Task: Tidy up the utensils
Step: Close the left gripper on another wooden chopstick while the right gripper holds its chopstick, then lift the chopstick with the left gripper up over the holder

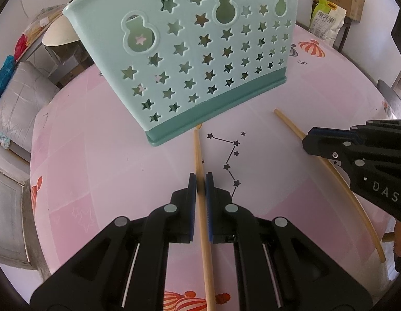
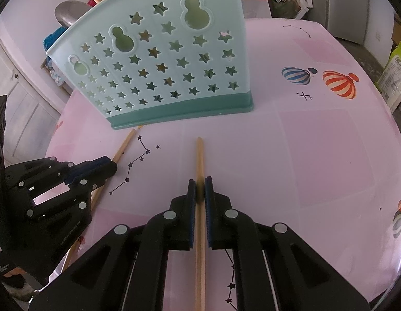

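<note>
While both grippers point down at the pink table (image 1: 96, 160), each is clamped on a wooden chopstick. At lower centre of the left wrist view, the left gripper (image 1: 201, 181) pinches the left chopstick (image 1: 204, 233), whose tip reaches the teal utensil holder (image 1: 190, 51) above. At lower centre of the right wrist view, the right gripper (image 2: 200, 185) grips the right chopstick (image 2: 199, 246).

Mint-green holder (image 1: 190, 59) with star cutouts, pink balloon-print tablecloth (image 2: 317, 160), tan chopsticks (image 2: 199, 160)
</note>
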The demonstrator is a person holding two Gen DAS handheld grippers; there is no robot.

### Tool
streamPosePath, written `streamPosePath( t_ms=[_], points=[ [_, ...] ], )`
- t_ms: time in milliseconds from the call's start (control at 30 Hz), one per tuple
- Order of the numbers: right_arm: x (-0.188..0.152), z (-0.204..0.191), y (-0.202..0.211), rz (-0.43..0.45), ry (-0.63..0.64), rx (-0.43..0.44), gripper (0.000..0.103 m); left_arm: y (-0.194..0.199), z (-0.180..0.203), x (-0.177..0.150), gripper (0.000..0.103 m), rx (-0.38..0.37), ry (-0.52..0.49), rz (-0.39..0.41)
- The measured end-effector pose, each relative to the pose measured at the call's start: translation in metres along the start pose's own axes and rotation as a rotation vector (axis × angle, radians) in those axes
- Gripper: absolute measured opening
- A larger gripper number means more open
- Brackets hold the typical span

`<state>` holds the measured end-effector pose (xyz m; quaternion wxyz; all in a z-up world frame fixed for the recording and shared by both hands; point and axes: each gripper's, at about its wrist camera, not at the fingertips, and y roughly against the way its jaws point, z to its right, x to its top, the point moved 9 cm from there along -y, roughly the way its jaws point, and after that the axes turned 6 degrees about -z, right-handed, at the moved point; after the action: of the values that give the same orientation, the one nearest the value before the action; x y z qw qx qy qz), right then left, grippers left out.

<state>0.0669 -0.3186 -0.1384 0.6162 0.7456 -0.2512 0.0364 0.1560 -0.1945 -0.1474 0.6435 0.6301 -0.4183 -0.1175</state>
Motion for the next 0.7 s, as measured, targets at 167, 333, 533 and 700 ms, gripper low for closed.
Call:
streamPosePath(
  t_ms=[167, 333, 533, 700],
  points=[
    [0.0, 0.0, 0.0, 0.0, -0.002, 0.002, 0.007, 0.0, 0.0, 0.001, 0.006, 0.008, -0.006, 0.004],
    [0.0, 0.001, 0.0, 0.0, -0.002, 0.003, 0.007, 0.0, -0.001, 0.002, 0.006, 0.011, -0.009, 0.005],
    [0.0, 0.001, 0.0, 0.005, -0.006, 0.007, 0.007, -0.002, -0.002, 0.005, 0.006, 0.008, -0.007, 0.024],
    [0.0, 0.0, 0.0, -0.001, -0.004, 0.004, 0.007, 0.003, -0.014, 0.009, 0.005, -0.118, 0.089, 0.042]
  ],
)
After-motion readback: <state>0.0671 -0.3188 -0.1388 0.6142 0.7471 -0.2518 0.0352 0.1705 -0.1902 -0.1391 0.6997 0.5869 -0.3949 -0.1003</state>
